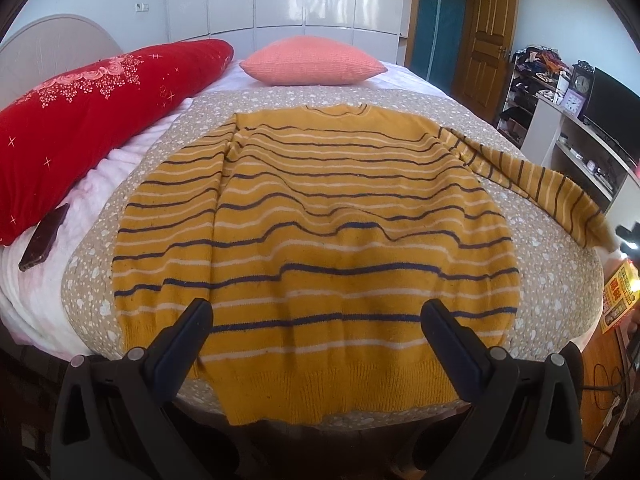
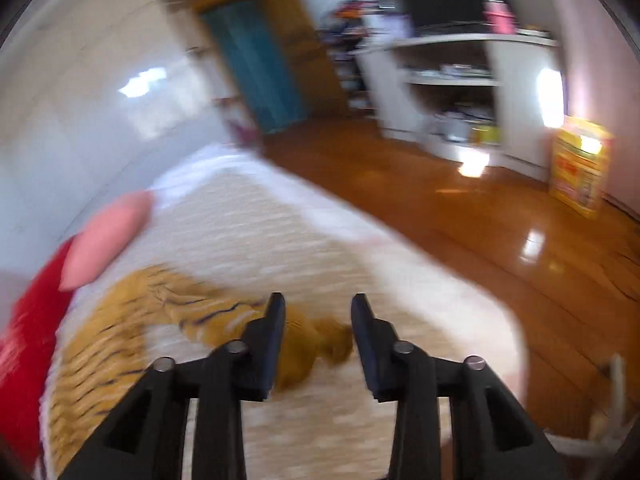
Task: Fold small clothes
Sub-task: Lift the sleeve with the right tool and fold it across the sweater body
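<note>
Sweater: a yellow knit sweater (image 1: 320, 216) with dark and white stripes lies flat on the bed, hem toward the left wrist camera, neck toward the pillows; its left sleeve (image 1: 168, 216) is folded in over the body, its right sleeve (image 1: 536, 184) stretches out toward the bed's edge.
Bed cover: a beige spotted blanket (image 1: 560, 256) lies under the sweater, over a white sheet (image 1: 40, 296).
Left gripper: the left gripper (image 1: 316, 316) hangs over the hem with its fingers spread wide, holding nothing.
Right gripper: the right gripper (image 2: 318, 308) is released, fingers apart, with the cuff end of the sleeve (image 2: 316, 344) lying between them; the view is blurred and contact cannot be told.
Pillows: a red pillow (image 1: 88, 120) and a pink cushion (image 1: 312, 62) lie at the head.
Phone: a dark phone (image 1: 44, 242) lies on the sheet beside the red pillow.
Shelving: white shelves (image 2: 452, 80) by the wall hold small items too blurred to name; a yellow box (image 2: 580, 168) stands on the wooden floor (image 2: 440, 208).
</note>
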Demonstrator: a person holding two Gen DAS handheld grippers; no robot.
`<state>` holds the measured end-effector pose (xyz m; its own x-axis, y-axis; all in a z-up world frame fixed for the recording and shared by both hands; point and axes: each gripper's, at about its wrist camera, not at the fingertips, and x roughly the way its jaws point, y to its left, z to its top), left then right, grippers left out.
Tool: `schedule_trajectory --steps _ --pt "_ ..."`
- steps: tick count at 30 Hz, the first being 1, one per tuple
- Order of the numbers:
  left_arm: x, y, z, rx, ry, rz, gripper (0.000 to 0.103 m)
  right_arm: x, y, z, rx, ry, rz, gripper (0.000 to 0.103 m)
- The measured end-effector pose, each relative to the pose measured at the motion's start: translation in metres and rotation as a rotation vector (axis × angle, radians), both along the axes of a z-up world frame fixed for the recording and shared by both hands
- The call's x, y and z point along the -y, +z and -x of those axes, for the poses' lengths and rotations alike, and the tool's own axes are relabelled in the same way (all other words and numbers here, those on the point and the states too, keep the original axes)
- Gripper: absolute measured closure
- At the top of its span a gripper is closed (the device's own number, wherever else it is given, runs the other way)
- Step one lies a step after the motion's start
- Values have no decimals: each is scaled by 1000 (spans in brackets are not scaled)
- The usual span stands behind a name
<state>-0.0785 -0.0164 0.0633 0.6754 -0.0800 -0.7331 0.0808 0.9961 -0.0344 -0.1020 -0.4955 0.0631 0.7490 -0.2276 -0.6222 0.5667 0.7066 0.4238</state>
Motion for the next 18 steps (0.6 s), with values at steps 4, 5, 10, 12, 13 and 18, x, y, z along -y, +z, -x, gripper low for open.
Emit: schedule_trajectory --steps 4,5,10,12,13,18 --pt "4 -4 -3 -18 -15 9 0 -6 -14 21 9 53 -15 47" --pt "6 -5 -3 -18 -20 4 0 -8 -19 24 7 75 -20 47" --pt "16 -9 -2 -23 -49 -23 0 -24 -47 19 -31 145 -2 44" --pt "19 -10 -3 -25 -54 -32 0 -36 -44 9 -85 156 141 40" --pt "19 -11 -3 -25 -53 -34 0 -41 -43 5 -106 164 211 38" --pt "20 -17 -6 -45 -50 -31 0 -60 -38 -47 -227 256 571 32"
